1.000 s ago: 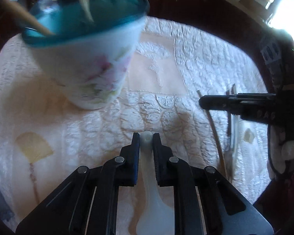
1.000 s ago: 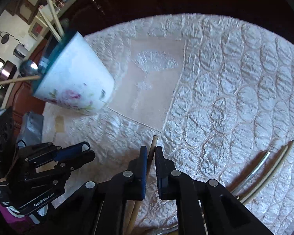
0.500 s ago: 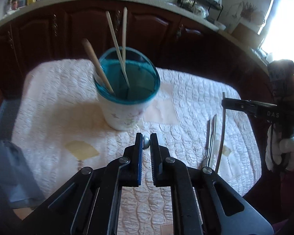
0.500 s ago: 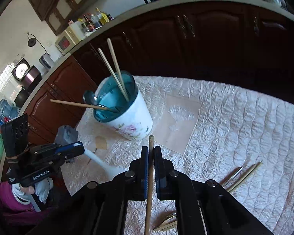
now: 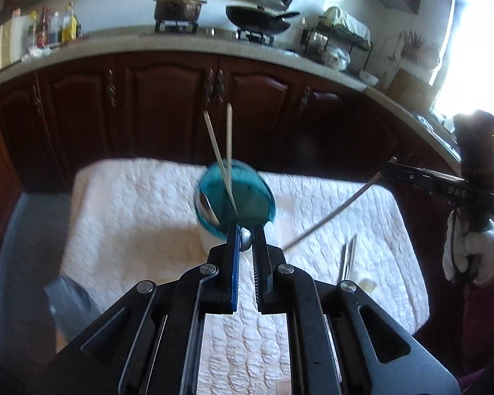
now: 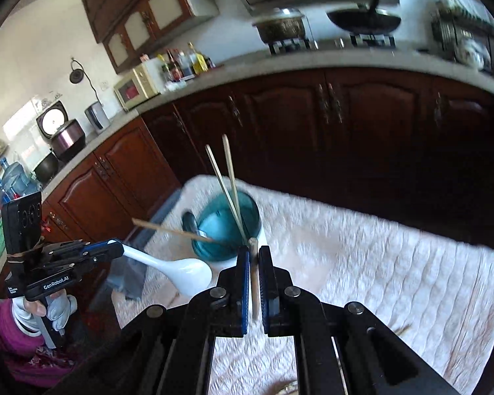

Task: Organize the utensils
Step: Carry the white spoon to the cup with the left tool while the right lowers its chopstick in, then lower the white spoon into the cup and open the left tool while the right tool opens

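My left claw (image 5: 245,242) is pinched almost shut on the handle of a glossy white ceramic soup spoon (image 6: 181,270), whose smooth oval bowl hangs out to the left of the cup. My right claw (image 6: 254,253) is closed tight on a slim, round wooden chopstick (image 6: 255,279) (its pale shaft shows slanting down over the cloth in the left view). Both hover above the bench (image 5: 141,204), covered in a white quilted cloth with a puckered, pebbly weave. The cup (image 6: 227,227), teal inside and white outside, stands at mid-bench holding two thin chopsticks (image 6: 229,184) upright, a third wooden stick leaning left, and a metal spoon (image 6: 191,222). A pair of slender utensils (image 5: 347,256) lies on the cloth to the right.
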`<state>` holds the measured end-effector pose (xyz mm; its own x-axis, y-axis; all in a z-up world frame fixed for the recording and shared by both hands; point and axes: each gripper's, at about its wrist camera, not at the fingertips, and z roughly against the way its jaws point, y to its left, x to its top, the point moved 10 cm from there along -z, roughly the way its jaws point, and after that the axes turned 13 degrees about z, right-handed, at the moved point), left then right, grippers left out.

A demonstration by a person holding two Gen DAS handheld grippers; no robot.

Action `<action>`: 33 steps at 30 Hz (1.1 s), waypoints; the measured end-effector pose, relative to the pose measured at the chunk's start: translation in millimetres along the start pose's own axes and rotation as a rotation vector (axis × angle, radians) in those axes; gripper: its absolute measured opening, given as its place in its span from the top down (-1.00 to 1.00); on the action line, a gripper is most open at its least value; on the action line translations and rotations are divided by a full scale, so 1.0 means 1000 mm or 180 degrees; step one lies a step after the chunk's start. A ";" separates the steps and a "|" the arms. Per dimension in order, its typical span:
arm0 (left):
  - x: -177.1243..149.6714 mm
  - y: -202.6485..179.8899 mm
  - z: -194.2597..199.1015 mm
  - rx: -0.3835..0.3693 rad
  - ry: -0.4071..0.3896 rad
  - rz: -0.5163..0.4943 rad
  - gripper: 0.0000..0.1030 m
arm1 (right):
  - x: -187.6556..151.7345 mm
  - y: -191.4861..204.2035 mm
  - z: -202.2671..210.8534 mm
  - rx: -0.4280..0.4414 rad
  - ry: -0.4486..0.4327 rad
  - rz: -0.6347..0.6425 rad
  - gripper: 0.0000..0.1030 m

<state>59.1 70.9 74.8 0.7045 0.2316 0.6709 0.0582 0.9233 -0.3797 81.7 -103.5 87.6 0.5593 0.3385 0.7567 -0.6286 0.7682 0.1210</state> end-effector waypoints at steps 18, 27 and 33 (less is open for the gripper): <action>0.062 0.020 -0.055 0.0599 0.0031 -0.0295 0.89 | 0.109 0.019 0.027 -0.0147 -0.0355 0.0520 0.90; 0.056 0.026 -0.091 0.0761 0.0300 -0.0454 0.89 | 0.134 0.015 -0.003 -0.0124 -0.0362 0.0514 0.91; 0.050 0.031 -0.107 0.0801 0.0419 -0.0484 0.89 | 0.134 0.007 -0.039 -0.0167 -0.0262 0.0485 0.91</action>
<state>171.8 78.2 28.4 0.7875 0.0585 0.6135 0.0046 0.9949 -0.1008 173.4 -31.1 164.9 0.4122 0.4092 0.8140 -0.6725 0.7394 -0.0312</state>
